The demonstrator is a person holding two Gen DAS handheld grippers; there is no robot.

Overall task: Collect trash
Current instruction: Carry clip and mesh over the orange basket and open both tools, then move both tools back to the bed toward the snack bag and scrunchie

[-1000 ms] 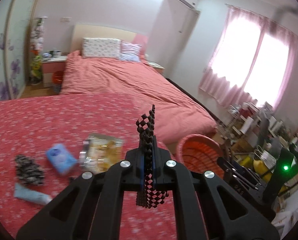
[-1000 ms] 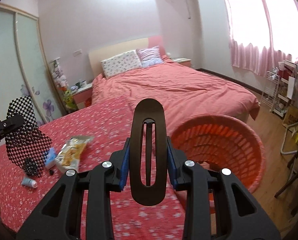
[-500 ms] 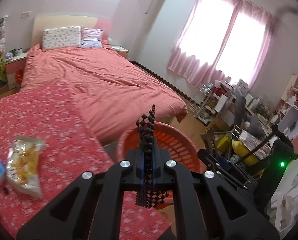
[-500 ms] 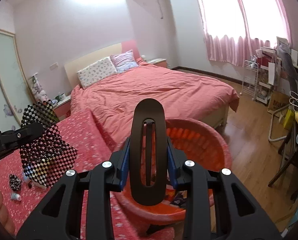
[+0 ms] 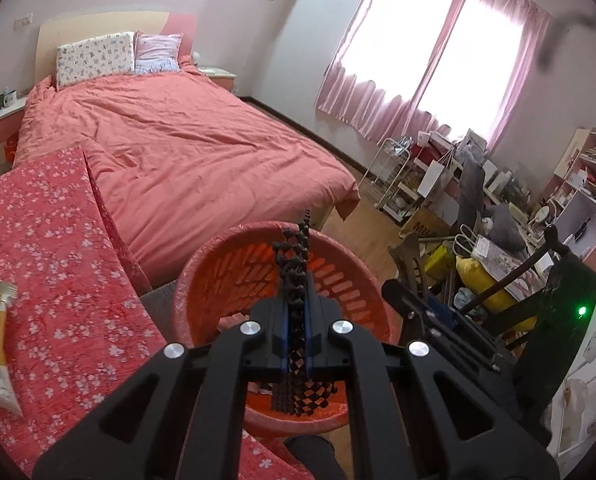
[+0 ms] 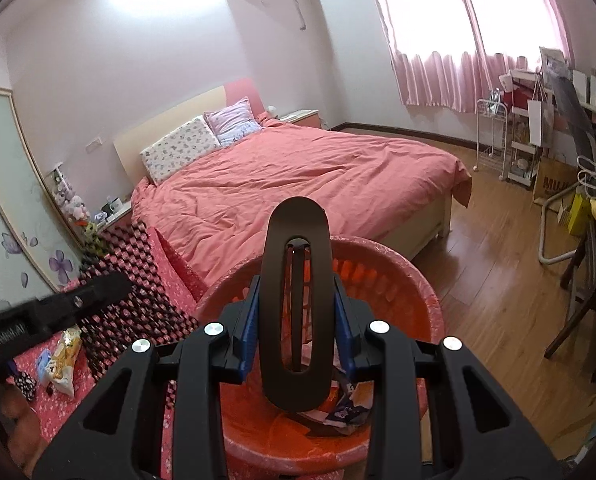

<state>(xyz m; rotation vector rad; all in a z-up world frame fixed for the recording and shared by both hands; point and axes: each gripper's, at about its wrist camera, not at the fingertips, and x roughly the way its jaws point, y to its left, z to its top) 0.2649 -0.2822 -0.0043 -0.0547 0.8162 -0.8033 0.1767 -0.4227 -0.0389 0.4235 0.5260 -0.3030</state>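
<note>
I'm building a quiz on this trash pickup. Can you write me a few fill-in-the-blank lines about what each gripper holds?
1. The left gripper is shut on a black ____ sheet.
2. The right gripper clamps a black ____-shaped ring.
3. Both point toward the orange ____.

Missing words: mesh; oval; basket

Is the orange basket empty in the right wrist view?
No: crumpled wrappers lie at the bottom of the orange basket, below the black oval piece in the right gripper.
</note>
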